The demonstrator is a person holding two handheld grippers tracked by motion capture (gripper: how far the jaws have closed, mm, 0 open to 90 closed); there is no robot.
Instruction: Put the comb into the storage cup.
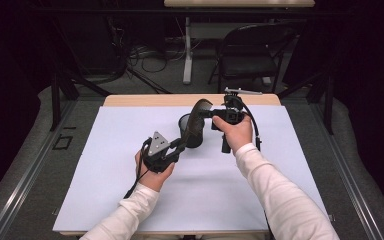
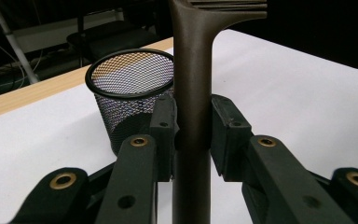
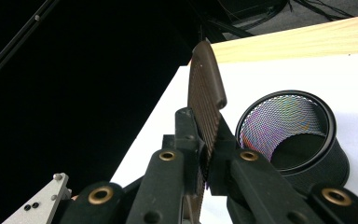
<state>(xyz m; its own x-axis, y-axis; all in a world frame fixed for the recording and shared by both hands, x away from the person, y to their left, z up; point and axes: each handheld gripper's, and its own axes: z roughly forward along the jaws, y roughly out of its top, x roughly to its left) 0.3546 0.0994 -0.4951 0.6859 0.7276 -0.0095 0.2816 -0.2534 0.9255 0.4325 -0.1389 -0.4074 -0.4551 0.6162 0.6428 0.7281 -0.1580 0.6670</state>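
A brown comb (image 1: 195,122) with a long handle is held above the white mat between both grippers. My left gripper (image 1: 180,145) is shut on the handle (image 2: 192,93), which stands upright between its pads. My right gripper (image 1: 211,114) is shut on the toothed head (image 3: 205,88), pads pressing on both faces. A black mesh cup (image 1: 183,122) stands upright on the mat just behind the comb; its open mouth shows in the left gripper view (image 2: 130,84) and beside the jaws in the right gripper view (image 3: 289,130).
The white mat (image 1: 130,190) covers most of the wooden table (image 1: 145,100). Beyond the far edge stand a black folding chair (image 1: 250,50) and a white table leg (image 1: 187,55), with cables on the floor. The left gripper's grey plate (image 3: 42,200) is at lower left.
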